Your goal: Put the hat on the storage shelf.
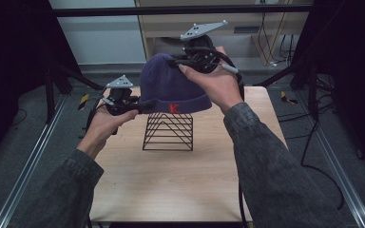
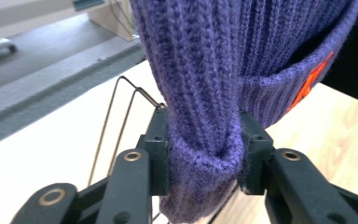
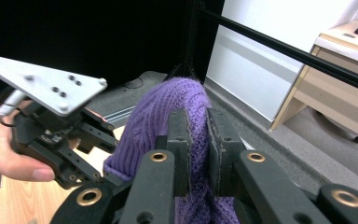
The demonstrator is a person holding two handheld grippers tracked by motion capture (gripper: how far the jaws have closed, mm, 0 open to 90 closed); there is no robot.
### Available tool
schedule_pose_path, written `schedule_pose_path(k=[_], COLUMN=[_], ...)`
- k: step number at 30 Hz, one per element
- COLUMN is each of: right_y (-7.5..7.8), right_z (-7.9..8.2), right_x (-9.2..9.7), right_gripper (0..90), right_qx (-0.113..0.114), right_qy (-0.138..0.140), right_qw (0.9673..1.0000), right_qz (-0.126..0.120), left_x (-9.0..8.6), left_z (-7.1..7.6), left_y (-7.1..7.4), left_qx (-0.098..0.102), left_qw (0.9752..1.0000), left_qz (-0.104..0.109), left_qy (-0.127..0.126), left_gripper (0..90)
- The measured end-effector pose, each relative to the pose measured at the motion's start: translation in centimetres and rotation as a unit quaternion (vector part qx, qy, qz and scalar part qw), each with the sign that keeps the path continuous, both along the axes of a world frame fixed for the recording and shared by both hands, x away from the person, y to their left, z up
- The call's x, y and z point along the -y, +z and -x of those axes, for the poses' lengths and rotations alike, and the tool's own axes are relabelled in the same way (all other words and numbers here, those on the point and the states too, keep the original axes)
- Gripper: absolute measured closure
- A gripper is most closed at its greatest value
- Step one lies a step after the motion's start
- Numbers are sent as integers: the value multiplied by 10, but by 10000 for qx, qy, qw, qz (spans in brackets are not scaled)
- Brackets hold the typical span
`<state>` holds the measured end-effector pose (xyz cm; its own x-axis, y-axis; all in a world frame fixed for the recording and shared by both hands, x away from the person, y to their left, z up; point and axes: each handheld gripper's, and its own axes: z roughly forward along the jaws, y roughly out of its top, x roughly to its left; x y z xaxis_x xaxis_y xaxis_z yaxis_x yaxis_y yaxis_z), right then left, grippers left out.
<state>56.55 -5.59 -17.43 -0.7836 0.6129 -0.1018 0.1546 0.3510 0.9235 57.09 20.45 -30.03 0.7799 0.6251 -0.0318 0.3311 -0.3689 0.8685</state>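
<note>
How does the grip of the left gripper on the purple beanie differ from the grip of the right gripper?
The left gripper clamps the folded cuff at the low edge of the purple beanie; the right gripper pinches the crown at the top. The left gripper sits lower, near the black wire rack; the right is held higher. The left jaws stand wider, around a thick bunched fold; the right jaws are nearly together on thin knit. Both are shut on the beanie, holding it above the rack.

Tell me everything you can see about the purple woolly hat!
The purple hat is a ribbed knit beanie with a folded-up cuff that bears a red letter K. It is held up in the air above a black wire rack on the wooden table, not touching either as far as the high view shows. The left gripper pinches its bunched cuff edge; the right gripper pinches its crown.
</note>
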Motion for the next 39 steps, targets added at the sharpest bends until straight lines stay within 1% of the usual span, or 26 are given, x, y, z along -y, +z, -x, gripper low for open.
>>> schedule_pose_path(k=[2,3,4,5,6,8,11,13,14,15,16,19,20,23,25,26,27,29,32,34,39], right_y=[-1,-2,-3,-4,-5,-9,-14,-23,-26,-29,-29,-37,-37,-41,-45,-46,-48,-50,-54,-57,-61], right_z=[-2,-3,-5,-6,-8,-11,-13,-17,-19,-20,-20,-24,-24,-28,-32,-32,-33,-32,-30,-29,-26], right_x=[2,3,4,4,4,3,1,-2,-3,-4,-4,-4,-4,-3,-3,-3,-3,-4,-3,-2,1], right_gripper=[808,808,807,806,806,806,806,806,806,805,805,805,805,805,804,804,805,805,804,804,805], right_qx=[13,0,-4,-21,-46,-67,-132,-180,-195,-205,-205,-257,-257,-310,-340,-359,-373,-350,-356,-418,-450], right_qy=[-20,-31,-44,-57,-58,-69,-74,-86,-86,-101,-101,-118,-118,-99,-53,-29,-10,18,21,-8,-27], right_qw=[10000,10000,10000,10000,10000,9999,9999,9998,9997,9996,9996,9995,9995,9993,9992,9992,9992,9992,9991,9988,9988], right_qz=[-5,2,14,11,4,51,62,98,114,139,139,160,160,174,196,175,152,179,234,258,204], left_x=[-1,-1,-3,-3,-5,-6,-7,-9,-10,-11,-11,-10,-10,-9,-9,-10,-10,-13,-13,-12,-10], left_z=[1,1,3,3,5,6,7,9,8,7,7,5,5,3,4,5,5,7,7,7,9], left_y=[2,2,3,3,4,4,1,-3,-8,-10,-10,-17,-17,-22,-23,-24,-24,-25,-27,-31,-32], left_qx=[50,50,86,86,139,174,160,167,140,108,108,99,99,100,71,76,76,71,56,12,15], left_qw=[9999,9999,9997,9997,9994,9987,9987,9983,9981,9979,9979,9978,9978,9971,9970,9967,9967,9962,9961,9959,9959], left_qz=[-63,-63,-113,-113,-222,-373,-365,-432,-444,-483,-483,-454,-454,-515,-543,-596,-596,-629,-618,-639,-688], left_qy=[107,107,191,191,246,302,327,366,412,423,423,466,466,548,547,548,548,605,628,640,581], left_gripper=[648,650,650,650,648,645,645,644,643,642,641,642,643,645,645,645,645,645,644,644,642])
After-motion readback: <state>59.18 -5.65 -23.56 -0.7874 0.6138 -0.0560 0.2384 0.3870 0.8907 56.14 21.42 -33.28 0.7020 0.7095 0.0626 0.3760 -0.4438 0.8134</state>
